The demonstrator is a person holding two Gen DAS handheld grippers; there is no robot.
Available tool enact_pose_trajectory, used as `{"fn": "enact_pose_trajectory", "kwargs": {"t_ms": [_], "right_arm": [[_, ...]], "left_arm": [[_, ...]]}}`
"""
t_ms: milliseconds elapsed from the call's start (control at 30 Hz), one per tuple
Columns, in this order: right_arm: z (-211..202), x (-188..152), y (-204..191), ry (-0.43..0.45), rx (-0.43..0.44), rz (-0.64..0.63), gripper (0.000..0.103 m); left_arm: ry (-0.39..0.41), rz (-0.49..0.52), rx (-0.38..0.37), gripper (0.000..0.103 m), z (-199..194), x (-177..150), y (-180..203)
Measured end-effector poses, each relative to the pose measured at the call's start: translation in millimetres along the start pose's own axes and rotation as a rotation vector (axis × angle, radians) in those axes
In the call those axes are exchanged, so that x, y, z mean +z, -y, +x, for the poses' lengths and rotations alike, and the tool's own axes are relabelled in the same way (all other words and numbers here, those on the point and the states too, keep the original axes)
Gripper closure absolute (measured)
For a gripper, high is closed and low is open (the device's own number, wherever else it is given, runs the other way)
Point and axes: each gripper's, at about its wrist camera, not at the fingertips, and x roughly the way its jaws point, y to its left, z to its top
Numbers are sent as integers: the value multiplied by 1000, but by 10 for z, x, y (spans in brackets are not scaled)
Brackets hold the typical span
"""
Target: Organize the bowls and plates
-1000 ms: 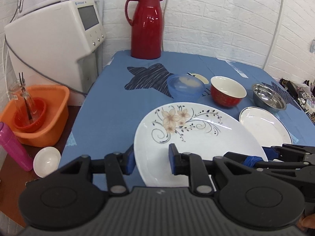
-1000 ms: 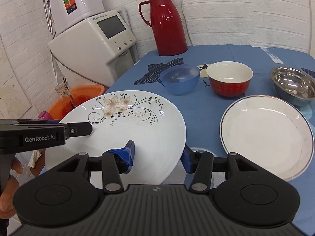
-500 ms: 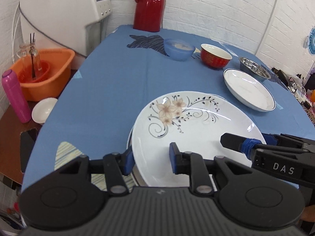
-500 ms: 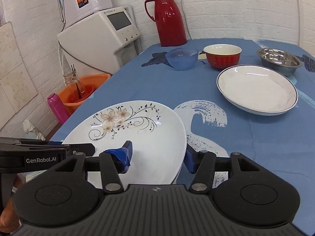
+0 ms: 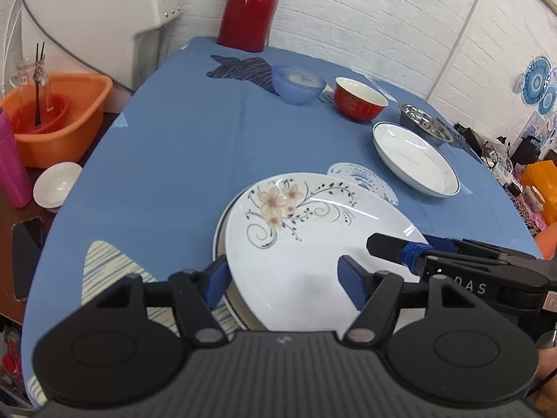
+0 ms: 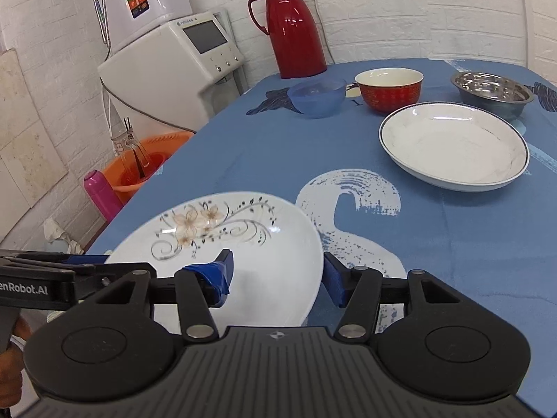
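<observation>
Setting: white brick walls around a counter [image 5: 181, 146] under a blue patterned cloth.
Left tongs [image 5: 283, 278]: jaws spread wide, released; one blue pad sits outside the near-left rim of the flowered plate [image 5: 313, 240], the other above its white face, neither pressing it.
Right tongs [image 6: 278, 273]: jaws likewise parted, straddling the plate's right rim, one pad over the plate, one outside it; not clamped.
Flowered plate: at the counter's near end, lying on a second, blue-rimmed plate [image 5: 220, 240] that shows only as an edge on its left. Whether it lies flat or slightly tilted I cannot tell. Its flower sprig sits on the far half, the scrolls trailing rightward.
Blue-rimmed white dish [image 6: 452, 146]: alone, well apart to the far right.
Bowls: blue plastic bowl [image 6: 316, 99], red bowl [image 6: 390, 90] and steel bowl [image 6: 494, 92] in a row beyond it.
Far end: red thermos jug [image 6: 296, 28].
Off the counter, left: orange basin [image 5: 59, 118], pink bottle [image 5: 10, 163], small white bowl [image 5: 57, 184].
</observation>
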Motion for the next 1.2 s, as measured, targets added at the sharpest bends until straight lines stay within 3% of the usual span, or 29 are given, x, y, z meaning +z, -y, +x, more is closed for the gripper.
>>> {"fn": "enact_pose_trajectory", "kwargs": {"t_ms": [100, 233, 367, 500, 667, 833, 933, 1067, 1200], "right_arm": [[30, 22, 1, -16, -9, -13, 62], [-48, 73, 29, 10, 15, 4, 62], [-240, 113, 151, 34, 23, -5, 62], [-445, 249, 571, 56, -18, 63, 62], [-616, 551, 1206, 83, -184, 117, 61], [-281, 909, 1729, -13, -293, 194, 60], [43, 993, 1959, -79, -284, 234, 60], [354, 1023, 2095, -135, -275, 233, 60], [462, 1049, 2075, -137, -254, 187, 57]], "left_arm": [[68, 20, 75, 27, -153, 33, -32], [106, 21, 99, 26, -291, 119, -57], [125, 23, 81, 25, -294, 236, 28], [94, 46, 17, 22, -83, 430, 282], [40, 82, -82, 11, 392, 835, 751], [-71, 88, -127, 9, 1133, 1321, 1141], [-157, 63, -106, 9, 1613, 1471, 1264], [-216, 69, -71, 10, 2040, 1528, 1363], [-260, 90, -64, 26, 2288, 1513, 1430]]}}
